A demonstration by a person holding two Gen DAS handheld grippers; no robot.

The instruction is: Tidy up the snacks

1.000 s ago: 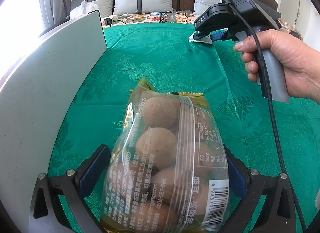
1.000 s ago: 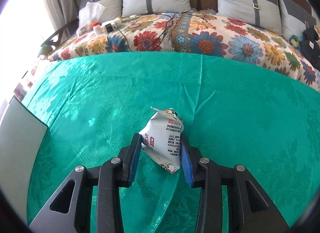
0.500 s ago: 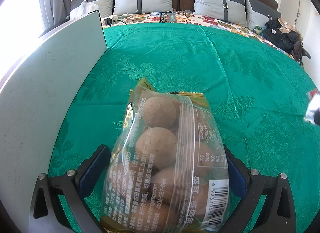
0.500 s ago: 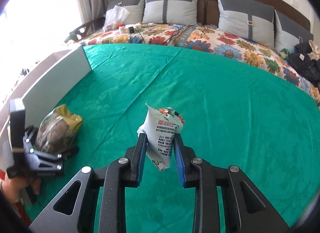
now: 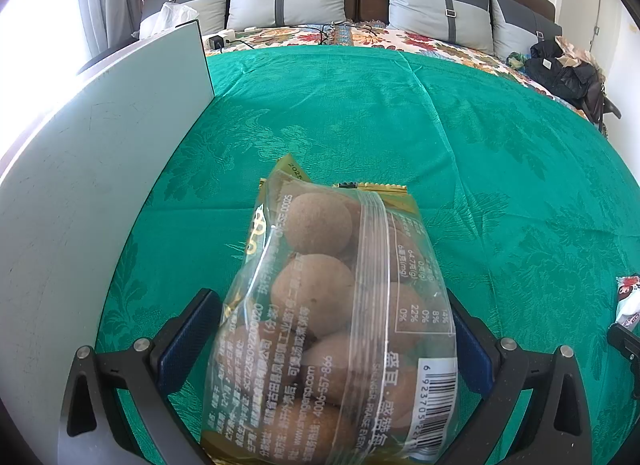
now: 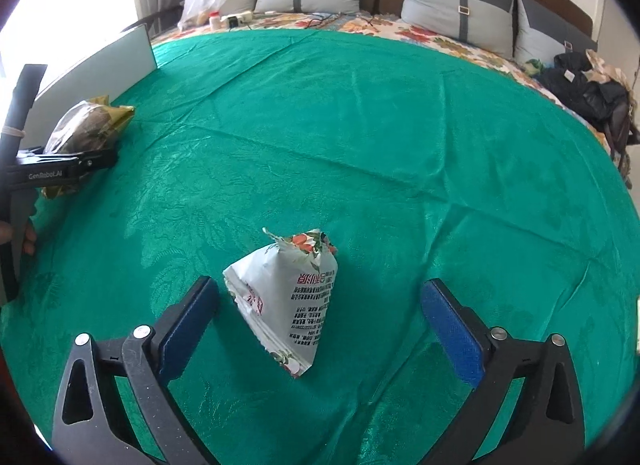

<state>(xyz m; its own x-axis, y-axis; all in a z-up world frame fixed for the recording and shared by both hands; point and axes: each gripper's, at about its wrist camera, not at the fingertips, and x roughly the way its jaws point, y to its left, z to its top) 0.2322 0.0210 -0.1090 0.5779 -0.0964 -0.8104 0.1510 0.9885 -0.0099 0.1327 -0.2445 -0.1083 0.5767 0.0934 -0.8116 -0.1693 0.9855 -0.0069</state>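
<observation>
Covering the bed, a green cloth (image 6: 360, 125) lies under the wide-spread right hand-held gripper (image 6: 320, 317).

Clear, gold-edged bag of round brown balls (image 5: 340, 329), barcode and print facing up, lying lengthwise just beside the white board, and white pyramid-shaped snack packet (image 6: 288, 297) with red and black print and flowered crimped top, resting on the green cloth, well apart.

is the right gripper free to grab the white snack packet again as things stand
Probably yes: the right gripper is open, with the white snack packet lying on the green cloth between its fingers, nothing blocking.
</observation>
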